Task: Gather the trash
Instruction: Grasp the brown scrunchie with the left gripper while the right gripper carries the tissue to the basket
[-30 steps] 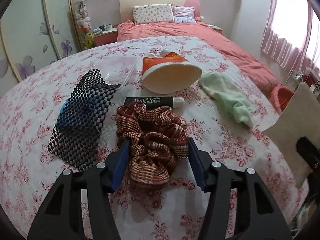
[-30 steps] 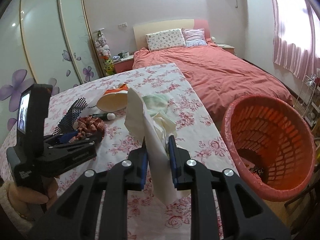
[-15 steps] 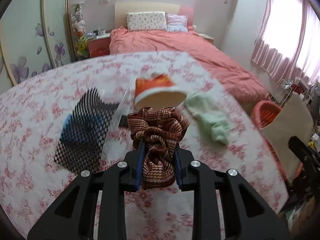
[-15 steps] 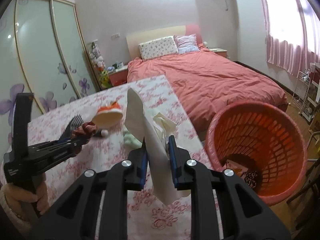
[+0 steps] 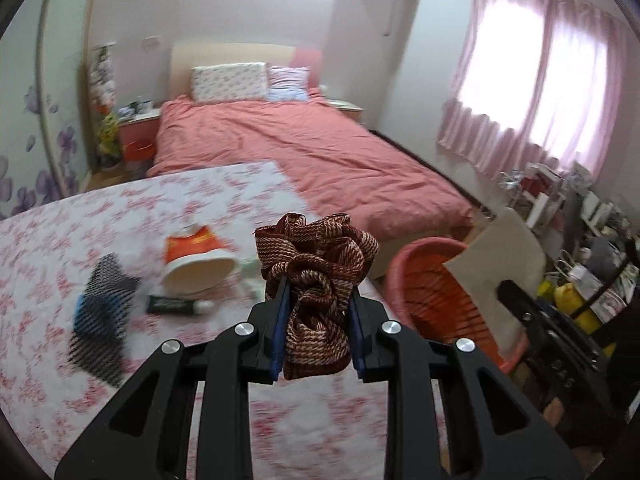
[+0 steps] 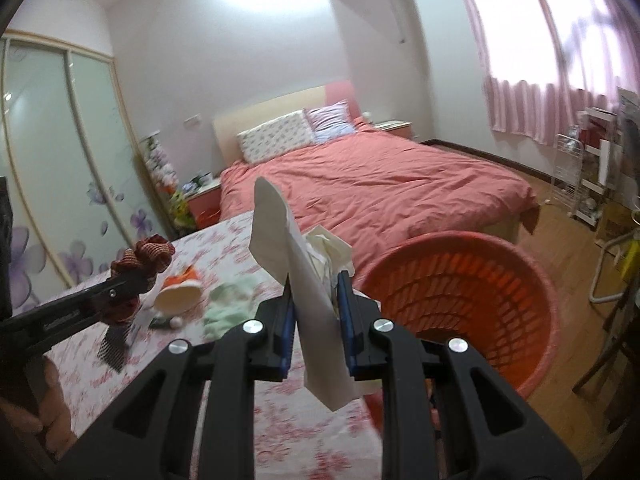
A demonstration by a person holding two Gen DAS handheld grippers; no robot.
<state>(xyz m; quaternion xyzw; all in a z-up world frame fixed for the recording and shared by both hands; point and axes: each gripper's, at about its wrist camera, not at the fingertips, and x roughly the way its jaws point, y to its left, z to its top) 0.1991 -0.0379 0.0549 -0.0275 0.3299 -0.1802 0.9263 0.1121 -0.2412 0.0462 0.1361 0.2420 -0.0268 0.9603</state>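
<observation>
My left gripper point(image 5: 316, 300) is shut on a brown striped scrunchie point(image 5: 316, 264) and holds it in the air above the floral table point(image 5: 120, 216). The scrunchie also shows in the right wrist view point(image 6: 144, 258). My right gripper point(image 6: 314, 280) is shut on a white paper sheet point(image 6: 300, 280) with crumpled tissue behind it, raised just left of the orange basket point(image 6: 460, 300). The basket point(image 5: 432, 292) stands on the floor off the table's right edge, and the paper point(image 5: 500, 256) hangs over it.
On the table lie a tipped paper cup point(image 5: 196, 260), a dark tube point(image 5: 172, 304), a black mesh mat point(image 5: 104, 304) and a green cloth point(image 6: 228, 304). A pink bed point(image 5: 300, 152) lies behind. Shelves with clutter point(image 5: 580, 240) stand at the right.
My left gripper closed on the scrunchie, lifted it off the table and swung right toward the basket. My right gripper rose with the paper, keeping beside the basket.
</observation>
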